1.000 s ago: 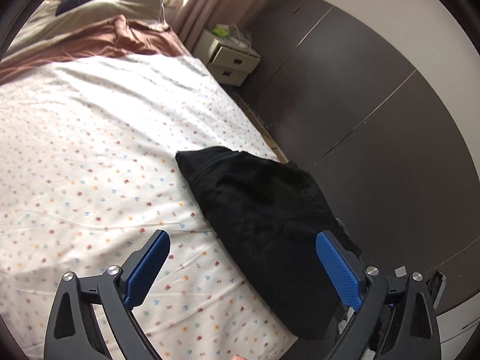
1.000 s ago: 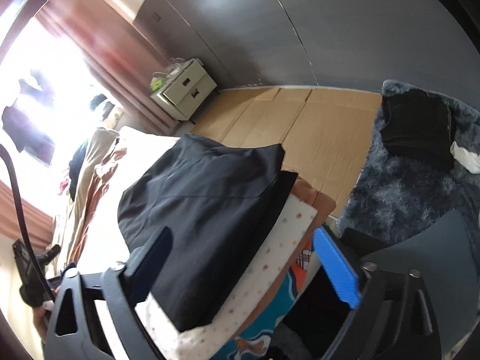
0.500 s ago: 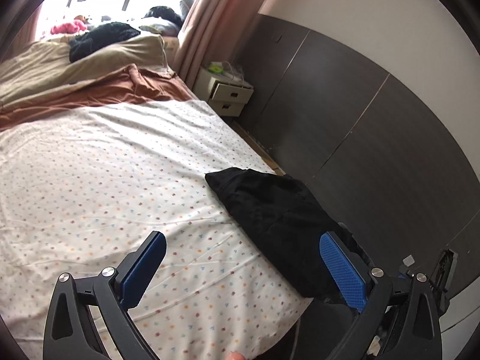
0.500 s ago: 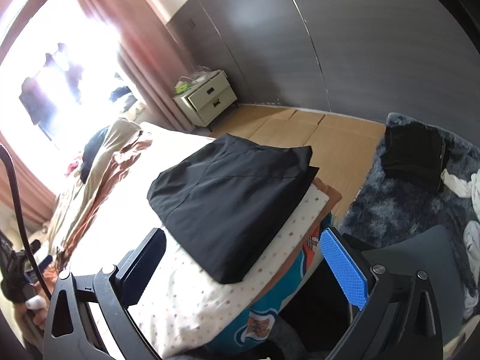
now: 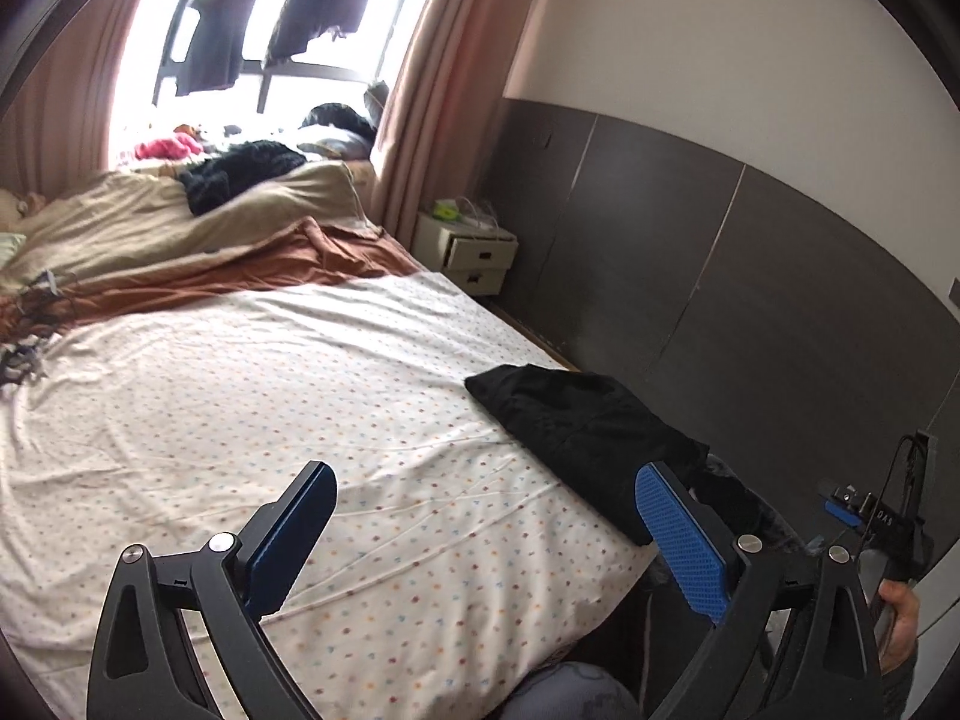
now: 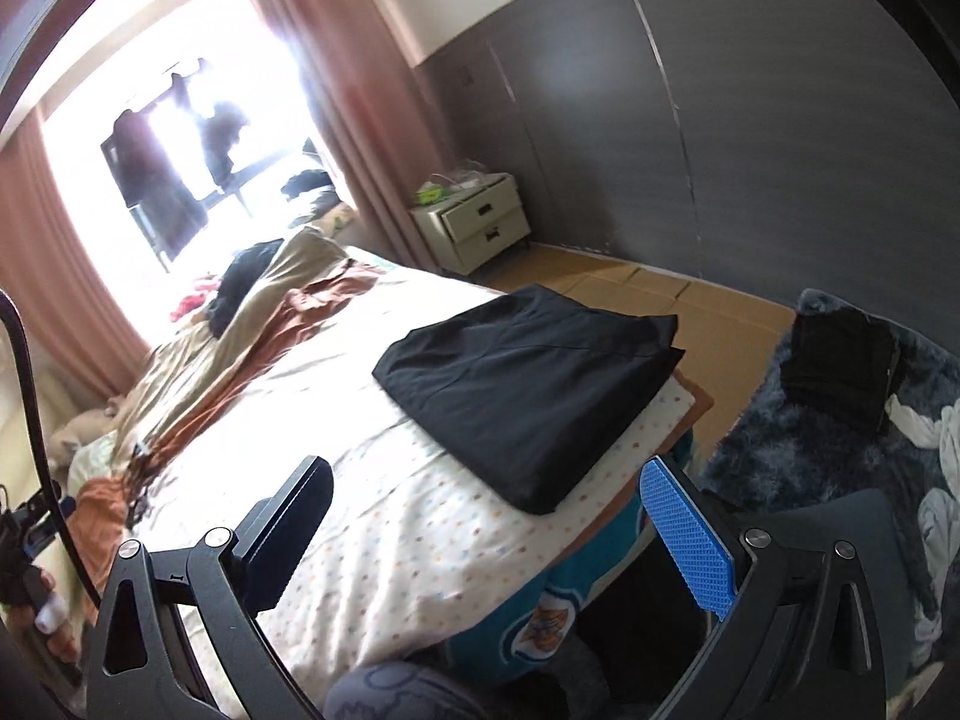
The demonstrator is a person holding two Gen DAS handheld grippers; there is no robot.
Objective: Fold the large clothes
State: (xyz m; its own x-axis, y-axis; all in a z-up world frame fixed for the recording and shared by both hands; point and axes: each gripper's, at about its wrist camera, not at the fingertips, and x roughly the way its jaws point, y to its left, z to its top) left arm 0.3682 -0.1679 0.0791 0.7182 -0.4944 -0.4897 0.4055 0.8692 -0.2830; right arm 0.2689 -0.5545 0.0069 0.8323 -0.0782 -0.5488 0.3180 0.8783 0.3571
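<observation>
Black garment (image 6: pixel 528 384), smooth matte cloth folded into a flat rectangle, lies at the bed (image 5: pixel 252 396) corner on a wrinkled, dotted white sheet. We hold the left gripper (image 5: pixel 480 528) and right gripper (image 6: pixel 492 528) above it, their ribbed blue fingers (image 6: pixel 684 534) spread wide and empty.

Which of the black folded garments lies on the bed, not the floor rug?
The larger black folded garment, lying flat at the corner of the dotted bedsheet. The other black folded piece sits lower, on the dark shaggy rug beside the bed.
</observation>
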